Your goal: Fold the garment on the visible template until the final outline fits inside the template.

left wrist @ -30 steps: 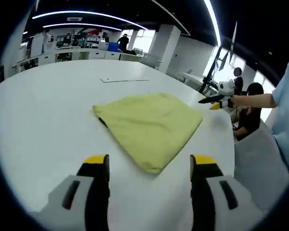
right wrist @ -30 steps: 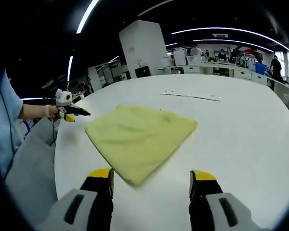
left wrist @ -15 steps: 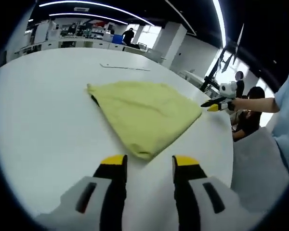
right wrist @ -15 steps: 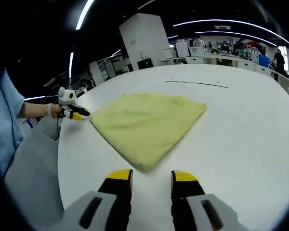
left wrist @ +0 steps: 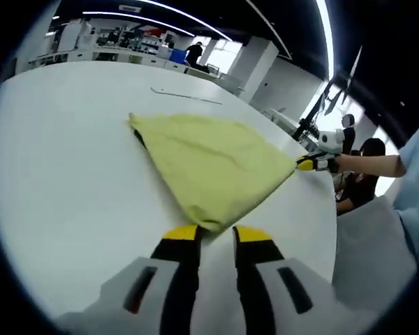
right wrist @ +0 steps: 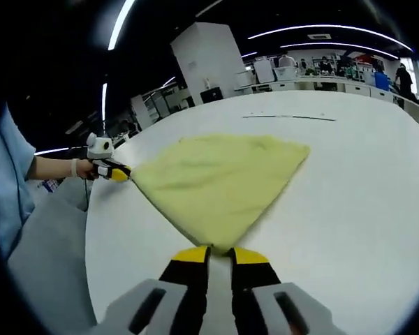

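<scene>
Open-plan office: dark ceiling with light strips, white pillar point(right wrist: 202, 63), desks along the far wall. The work surface is a big white table point(left wrist: 63, 174).

Left gripper point(left wrist: 215, 232): yellow-tipped jaws rise from the bottom of its view, drawn nearly together with a thin gap left between them. The near corner of the garment point(left wrist: 209, 160) sits right at the tips. Whether cloth is actually pinched between them cannot be told from here; the corner may only be touching.

Right gripper point(right wrist: 219, 255): the same posture in its own view, jaws almost together, yellow tips at the closest corner of the garment point(right wrist: 220, 181). A grip on the cloth cannot be told.

Each gripper also comes into the other's view. In the left gripper view the right gripper point(left wrist: 306, 164) is at the garment's right-hand corner, tips touching or just beside the edge, held by a hand point(left wrist: 346, 162) on a bare forearm. In the right gripper view the left gripper point(right wrist: 119, 172) is at the garment's left-hand corner, held the same way.

The garment is yellow, folded, lying flat on the table as a rough diamond, with a gripper at each of two corners. A dark sliver shows under its left edge in the left gripper view.

Farther out, a thin flat strip point(left wrist: 185, 95) lies on the table well beyond the garment. A light blue sleeve point(right wrist: 3, 181) shows at the edge of the right gripper view.
</scene>
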`<state>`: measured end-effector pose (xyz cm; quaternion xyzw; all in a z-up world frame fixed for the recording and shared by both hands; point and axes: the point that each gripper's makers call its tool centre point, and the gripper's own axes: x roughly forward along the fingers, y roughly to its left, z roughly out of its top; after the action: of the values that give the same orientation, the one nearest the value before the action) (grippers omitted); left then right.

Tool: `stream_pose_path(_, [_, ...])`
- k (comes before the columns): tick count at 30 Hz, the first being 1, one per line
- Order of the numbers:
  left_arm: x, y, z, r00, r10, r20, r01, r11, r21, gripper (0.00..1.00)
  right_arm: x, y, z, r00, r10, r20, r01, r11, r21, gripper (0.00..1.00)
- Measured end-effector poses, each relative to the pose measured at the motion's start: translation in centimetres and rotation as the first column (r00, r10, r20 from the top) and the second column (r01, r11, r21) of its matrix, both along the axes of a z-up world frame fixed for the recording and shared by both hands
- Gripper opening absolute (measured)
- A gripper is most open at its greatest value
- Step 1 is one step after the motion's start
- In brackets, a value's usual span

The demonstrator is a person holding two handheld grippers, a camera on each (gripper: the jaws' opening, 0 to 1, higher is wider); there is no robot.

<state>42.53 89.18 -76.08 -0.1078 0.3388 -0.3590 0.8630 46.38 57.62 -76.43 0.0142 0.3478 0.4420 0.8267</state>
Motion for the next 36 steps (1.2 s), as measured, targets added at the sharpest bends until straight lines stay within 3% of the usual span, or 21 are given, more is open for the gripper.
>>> stream_pose_path(4, [0.1,-0.1,0.1,1.000,0.014,-0.007,-0.014,1.000,-0.018,0.12,-0.2,0.2,-0.2,1.000,-0.002,-0.010,0.002,1.000,0.005,0.00])
stream_pose_path(11, [0.1,0.1,0.2,0.999,0.030,-0.017,-0.031,0.999,-0.028,0.01,-0.2,0.3,0.0,1.000,-0.012,-0.026,0.013,1.000,0.014,0.00])
stream_pose_path(20, [-0.1,0.4,0.9,1.000,0.021,-0.004,-0.021,0.999,-0.048,0.00,-0.3,0.1,0.3,1.000,0.004,-0.013,-0.004,1.000,0.001,0.00])
stream_pose_path(28, [-0.5,1.8,0.7,1.000,0.029,-0.006,-0.029,0.999,-0.015,0.00,-0.3,-0.6,0.7,1.000,0.021,-0.006,-0.021,1.000,-0.007,0.00])
stream_pose_path(36, [-1.9,1.5,0.0,1.000,-0.008,-0.022,0.009,1.000,0.017,0.00,-1.5,-1.1,0.7,0.999,0.034,-0.021,-0.034,0.999,-0.006,0.00])
